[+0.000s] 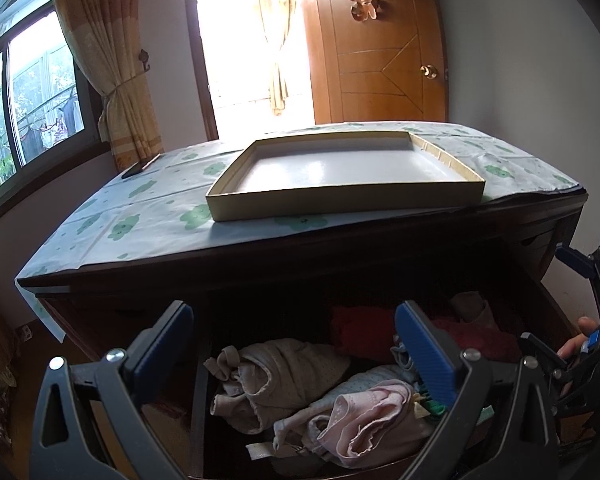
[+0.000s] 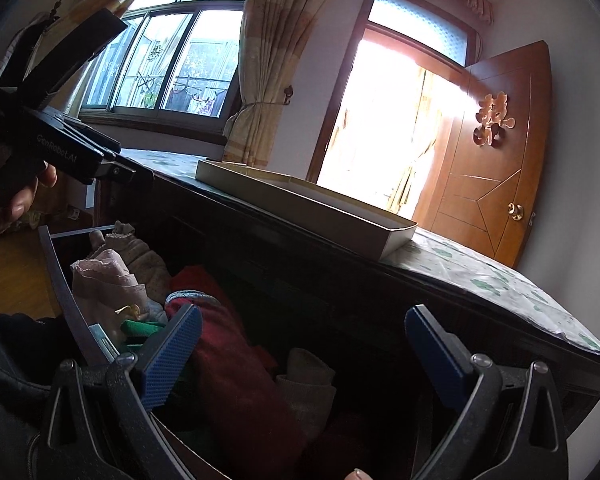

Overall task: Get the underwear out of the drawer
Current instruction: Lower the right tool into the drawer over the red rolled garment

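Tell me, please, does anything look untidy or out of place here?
Yes. The clothes in the open drawer lie crumpled in a heap, not folded, with the pink underwear on top. On the dresser, the shallow box sits slightly askew. Nothing looks spilled or damaged.

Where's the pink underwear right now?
In the left wrist view, the pink underwear lies at the open drawer's front, between the left tongs' fingers, beside a beige garment.

Dresser (image 1: 260, 276): dark wood, dull finish. Covering sheet (image 1: 140, 208): thin printed plastic, creased, slight sheen. Cardboard tray (image 1: 340, 196): matt walls, glossy white floor. Underwear (image 1: 364, 420): soft pink cloth, frilled edge. Door (image 1: 380, 60): varnished wood, glossy. Finger pads (image 2: 172, 356): blue ribbed rubber.
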